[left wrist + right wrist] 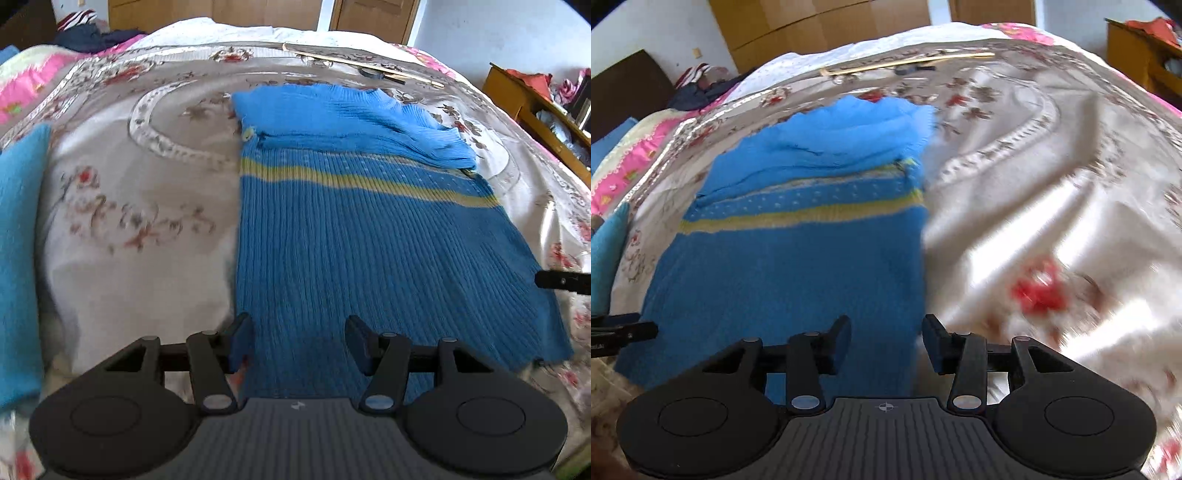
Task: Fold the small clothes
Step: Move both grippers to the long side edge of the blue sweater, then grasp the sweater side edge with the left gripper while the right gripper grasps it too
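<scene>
A small blue ribbed knit sweater with a yellow stripe lies flat on the bed, its sleeves folded across the top part. My left gripper is open and empty, just above the sweater's near left hem corner. In the right wrist view the sweater fills the left half. My right gripper is open and empty over its near right edge. The tip of the right gripper shows at the right edge of the left wrist view, and the left gripper's tip shows at the left of the right wrist view.
The bed has a pale floral satin cover. A blue cushion or folded cloth lies at the left. A wooden stick and a roll of tape lie at the far side. A wooden shelf stands at the right. Other clothes are piled far left.
</scene>
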`<action>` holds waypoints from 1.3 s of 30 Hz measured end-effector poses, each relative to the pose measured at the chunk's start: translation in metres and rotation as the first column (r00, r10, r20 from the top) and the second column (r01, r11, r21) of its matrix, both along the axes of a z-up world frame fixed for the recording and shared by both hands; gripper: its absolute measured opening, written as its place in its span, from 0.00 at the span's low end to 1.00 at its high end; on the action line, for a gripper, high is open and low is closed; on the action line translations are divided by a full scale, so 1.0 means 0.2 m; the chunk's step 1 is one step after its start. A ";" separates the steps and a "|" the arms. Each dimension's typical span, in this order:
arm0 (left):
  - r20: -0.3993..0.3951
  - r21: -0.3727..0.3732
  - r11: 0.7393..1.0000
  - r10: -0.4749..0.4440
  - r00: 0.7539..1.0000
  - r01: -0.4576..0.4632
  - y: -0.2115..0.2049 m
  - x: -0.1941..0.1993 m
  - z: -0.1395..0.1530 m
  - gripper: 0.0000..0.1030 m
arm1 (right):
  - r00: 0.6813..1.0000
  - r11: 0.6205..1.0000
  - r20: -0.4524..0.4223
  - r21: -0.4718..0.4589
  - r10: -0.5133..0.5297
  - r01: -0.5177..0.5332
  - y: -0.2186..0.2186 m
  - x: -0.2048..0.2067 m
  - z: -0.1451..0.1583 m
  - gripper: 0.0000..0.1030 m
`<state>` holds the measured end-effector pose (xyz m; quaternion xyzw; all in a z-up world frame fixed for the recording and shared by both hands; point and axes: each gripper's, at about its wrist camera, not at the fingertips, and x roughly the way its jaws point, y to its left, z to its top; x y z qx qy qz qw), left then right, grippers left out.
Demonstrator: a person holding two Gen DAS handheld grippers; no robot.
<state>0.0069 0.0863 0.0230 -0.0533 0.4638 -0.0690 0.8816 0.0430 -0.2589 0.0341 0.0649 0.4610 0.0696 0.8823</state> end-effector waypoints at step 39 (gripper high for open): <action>-0.164 -0.175 0.981 0.056 0.985 -0.085 0.11 -0.02 -0.03 0.19 | 0.992 0.948 -0.122 0.318 0.024 0.016 -0.13 -0.09 -0.08 0.10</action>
